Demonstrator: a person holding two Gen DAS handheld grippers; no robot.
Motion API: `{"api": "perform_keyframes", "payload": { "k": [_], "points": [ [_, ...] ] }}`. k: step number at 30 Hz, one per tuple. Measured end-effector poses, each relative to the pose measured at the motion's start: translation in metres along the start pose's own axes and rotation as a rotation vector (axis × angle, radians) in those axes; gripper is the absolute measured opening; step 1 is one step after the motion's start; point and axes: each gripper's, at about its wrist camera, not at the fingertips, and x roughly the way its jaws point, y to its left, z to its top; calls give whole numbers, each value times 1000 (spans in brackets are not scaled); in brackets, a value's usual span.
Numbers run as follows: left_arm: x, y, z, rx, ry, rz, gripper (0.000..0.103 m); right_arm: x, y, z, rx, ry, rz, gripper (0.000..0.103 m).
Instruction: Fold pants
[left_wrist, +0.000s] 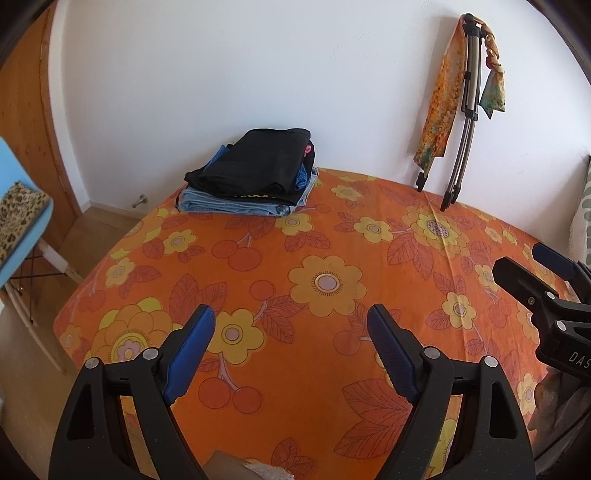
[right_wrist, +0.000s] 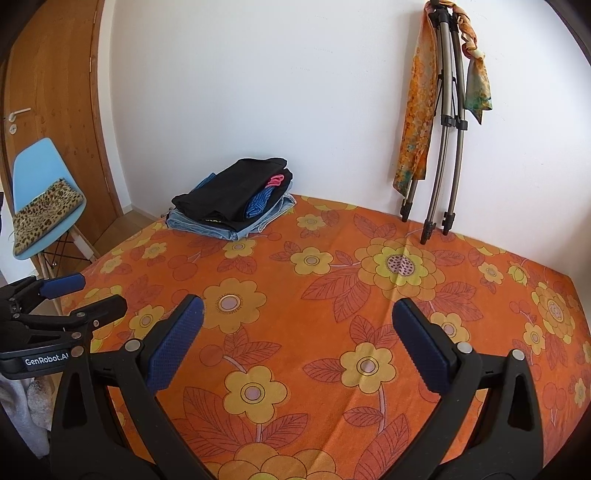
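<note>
Both tools hang above the orange floral bedsheet (left_wrist: 295, 258). Left gripper (left_wrist: 291, 314): jaws spread wide, nothing between the blue pads. Right gripper (right_wrist: 297, 306): likewise wide apart and empty. The folded pants (left_wrist: 251, 173) lie stacked at the bed's far edge against the white wall, well apart from both grippers. A folded tripod (right_wrist: 443, 129) draped with scarves leans on the wall.
</note>
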Motion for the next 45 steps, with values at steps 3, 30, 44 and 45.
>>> {"api": "perform_keyframes", "payload": {
  "k": [3,30,44,45],
  "points": [
    [0,0,-3,5,7,9,85,2,2,-1,-3,5,7,103],
    [-8,2,0,-8,-25,16,85,10,9,-8,-15,34,20,103],
    [-12,2,-1,-5,-42,29,85,11,10,-8,-16,35,21,103],
    [-12,2,-2,-7,-41,29,85,11,10,-8,-17,35,21,103]
  ]
}}
